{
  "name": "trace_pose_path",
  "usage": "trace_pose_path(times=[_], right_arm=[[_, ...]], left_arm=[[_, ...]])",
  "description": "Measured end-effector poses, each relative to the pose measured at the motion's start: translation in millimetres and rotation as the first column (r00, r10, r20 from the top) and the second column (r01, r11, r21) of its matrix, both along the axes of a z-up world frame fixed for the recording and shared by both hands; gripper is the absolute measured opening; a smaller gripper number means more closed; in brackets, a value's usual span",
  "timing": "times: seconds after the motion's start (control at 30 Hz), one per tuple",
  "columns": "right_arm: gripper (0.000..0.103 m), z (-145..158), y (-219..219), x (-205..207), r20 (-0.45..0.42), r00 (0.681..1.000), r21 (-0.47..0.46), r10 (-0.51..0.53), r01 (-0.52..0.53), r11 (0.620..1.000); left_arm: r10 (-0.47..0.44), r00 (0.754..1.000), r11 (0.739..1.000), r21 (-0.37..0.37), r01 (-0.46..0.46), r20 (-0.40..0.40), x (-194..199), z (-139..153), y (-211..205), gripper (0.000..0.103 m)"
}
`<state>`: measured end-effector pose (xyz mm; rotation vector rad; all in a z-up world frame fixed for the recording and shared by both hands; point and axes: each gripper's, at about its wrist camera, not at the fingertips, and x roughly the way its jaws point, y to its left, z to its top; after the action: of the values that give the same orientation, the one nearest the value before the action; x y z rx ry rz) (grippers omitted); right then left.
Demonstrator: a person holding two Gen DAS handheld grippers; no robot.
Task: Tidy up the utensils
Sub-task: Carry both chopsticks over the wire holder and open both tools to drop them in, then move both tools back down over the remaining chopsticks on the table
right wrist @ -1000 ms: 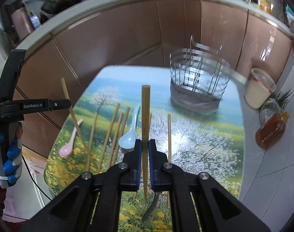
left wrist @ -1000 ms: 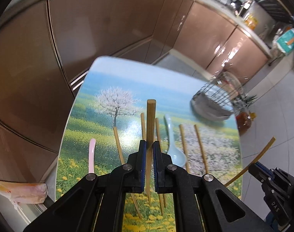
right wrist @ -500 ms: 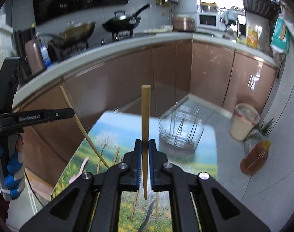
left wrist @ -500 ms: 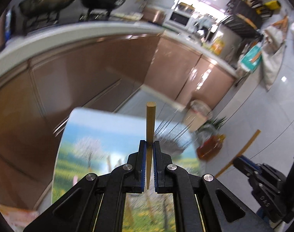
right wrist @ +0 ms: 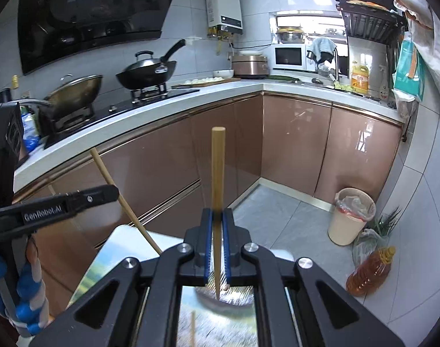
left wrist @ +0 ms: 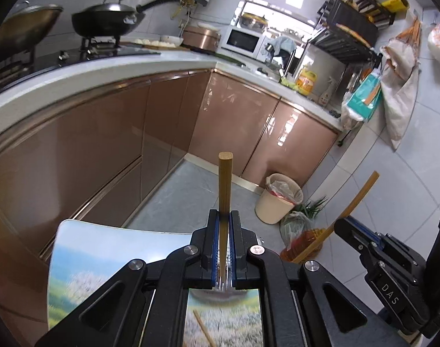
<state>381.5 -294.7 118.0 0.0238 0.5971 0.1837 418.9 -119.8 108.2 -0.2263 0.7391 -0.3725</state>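
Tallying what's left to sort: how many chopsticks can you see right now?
3: one chopstick clamped in the left gripper, one in the right gripper, one lying on the table; others may be hidden.

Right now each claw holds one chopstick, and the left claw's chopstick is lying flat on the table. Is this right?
Not quite. The left claw holds its chopstick upright in the air, as the left wrist view shows. The right claw also grips one chopstick.

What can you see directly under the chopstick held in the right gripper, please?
Below the chopstick tip sits a blurred wire utensil holder on the scenic tabletop. The right gripper fingers cover most of it, so its contents cannot be seen.
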Motion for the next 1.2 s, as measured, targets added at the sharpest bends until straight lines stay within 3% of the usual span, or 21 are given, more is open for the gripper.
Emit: trace_pose_path(times=[0.33,0.47,0.7,0.9,1.2], right_arm=[[0.006,-115,-16,38,-0.069,0.997,0.007,-0.033,0.034,0.999],[0.006,-136,-20,37,-0.093,0.995,0.006,-0.036,0.037,0.999],[0.009,-134,-22,26,-0.098,0.994,0.014,-0.043,0.045,0.999],[0.025,-120,-19,8,-0.090,0.994,0.010,-0.059,0.060,0.998],[0.025,-75,-10,-47,-0.047,0.997,0.019,-0.054,0.055,0.998]], left_arm=[[-0.031,0.997,0.998,0.043,0.035,-0.077,38,-96,-27,0.006],[-0.032,0.994,0.998,0.057,0.038,-0.102,38,-115,-23,0.006],[-0.026,0.996,0.995,0.098,0.035,-0.087,25,-114,-17,0.007],[-0.013,0.998,0.995,0.101,0.019,-0.060,3,-96,-1,0.028],[0.021,1.000,0.993,0.112,-0.020,-0.012,-53,-55,42,0.028]])
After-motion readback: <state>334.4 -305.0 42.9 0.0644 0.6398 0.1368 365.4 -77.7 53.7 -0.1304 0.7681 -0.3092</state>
